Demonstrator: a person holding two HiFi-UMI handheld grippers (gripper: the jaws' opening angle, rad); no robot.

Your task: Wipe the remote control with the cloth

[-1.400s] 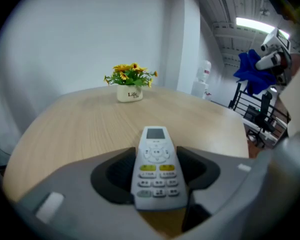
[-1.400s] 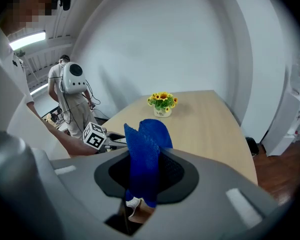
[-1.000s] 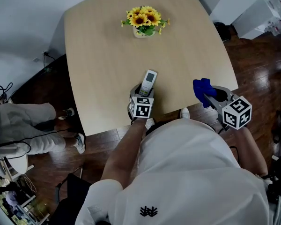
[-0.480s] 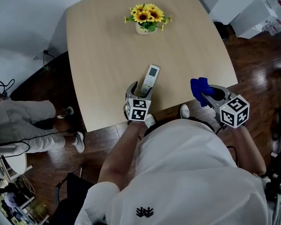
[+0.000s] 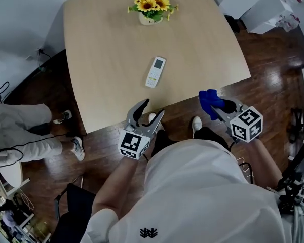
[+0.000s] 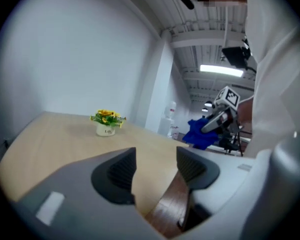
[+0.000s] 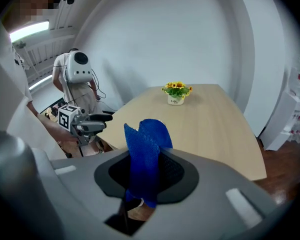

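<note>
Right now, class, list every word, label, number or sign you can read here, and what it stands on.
"Life", or so it seems, blurred: on the flower pot.
Remote control: print too small to read.
Shirt: a dark emblem, no letters.
Marker cubes: square patterns only, no words.

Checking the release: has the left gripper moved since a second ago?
Yes. The left gripper drew back past the table's near edge toward the person; its jaws, just closing partway, stand apart, empty.
</note>
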